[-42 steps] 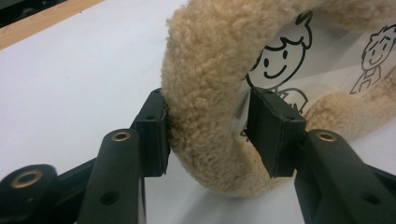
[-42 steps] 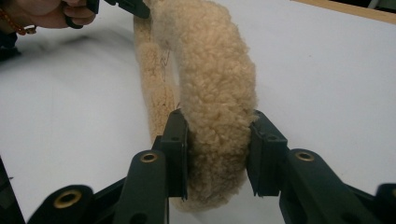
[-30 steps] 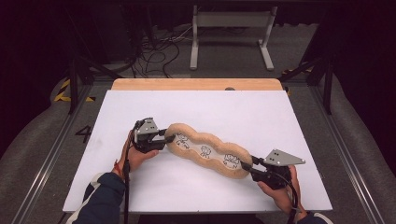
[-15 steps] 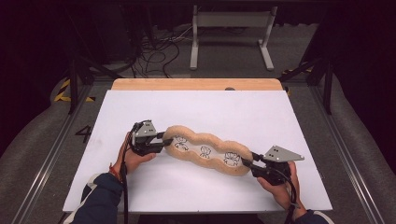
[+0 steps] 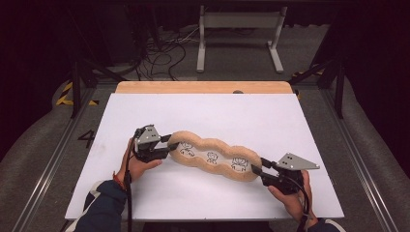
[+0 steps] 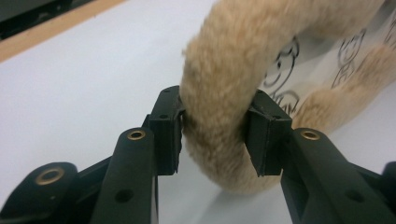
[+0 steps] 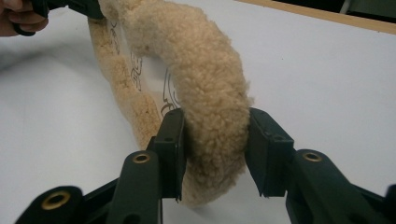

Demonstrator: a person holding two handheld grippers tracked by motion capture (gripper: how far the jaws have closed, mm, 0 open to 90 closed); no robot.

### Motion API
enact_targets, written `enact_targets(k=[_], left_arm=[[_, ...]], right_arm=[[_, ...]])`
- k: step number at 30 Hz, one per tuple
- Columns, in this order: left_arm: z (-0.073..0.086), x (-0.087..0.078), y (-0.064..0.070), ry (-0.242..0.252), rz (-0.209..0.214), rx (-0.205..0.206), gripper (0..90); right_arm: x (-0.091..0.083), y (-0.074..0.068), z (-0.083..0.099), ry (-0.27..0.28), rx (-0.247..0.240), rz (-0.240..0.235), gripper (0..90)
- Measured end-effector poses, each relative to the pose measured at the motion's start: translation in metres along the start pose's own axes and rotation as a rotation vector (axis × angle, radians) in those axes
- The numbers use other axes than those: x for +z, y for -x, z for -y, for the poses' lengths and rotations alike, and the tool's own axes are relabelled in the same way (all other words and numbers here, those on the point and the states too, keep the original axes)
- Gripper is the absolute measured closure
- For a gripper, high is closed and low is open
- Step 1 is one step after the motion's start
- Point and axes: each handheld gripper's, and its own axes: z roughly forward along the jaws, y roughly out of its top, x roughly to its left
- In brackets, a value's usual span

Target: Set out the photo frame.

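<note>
We read one sign: a dark "4" on the grey floor (image 5: 87,139) just left of the white table (image 5: 300,125), seen in the high view. The fuzzy tan pad (image 5: 212,155) carries small black cartoon drawings on its white middle strip, but we find no legible letters there.

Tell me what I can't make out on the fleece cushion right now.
- Printed figures on the fleece cushion: too small in the high view to identify.
- The same prints in the left gripper view: cut off by the fleece rim and the frame edge.
- The cushion's underside: hidden against the white table.
</note>
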Motion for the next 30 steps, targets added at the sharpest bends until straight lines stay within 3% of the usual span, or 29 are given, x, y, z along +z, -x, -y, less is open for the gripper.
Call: enact_targets(k=[5,9,18,30], left_arm=[[-0.001,0.004,-0.001,0.0,0.023,-0.005,58.8],[0.0,0.004,-0.002,-0.002,0.03,-0.009,62.6],[0.002,-0.006,0.006,-0.032,0.018,0.015,65.0],[0.01,-0.022,0.015,-0.042,0.0,0.003,65.0]], right_arm=[[-0.004,-0.005,0.0,-0.012,-0.024,0.021,64.3],[-0.003,-0.004,-0.001,-0.013,-0.013,0.027,64.8],[0.005,0.004,-0.004,-0.007,-0.018,0.029,65.8],[0.02,0.013,-0.011,-0.007,-0.045,0.022,66.0]])
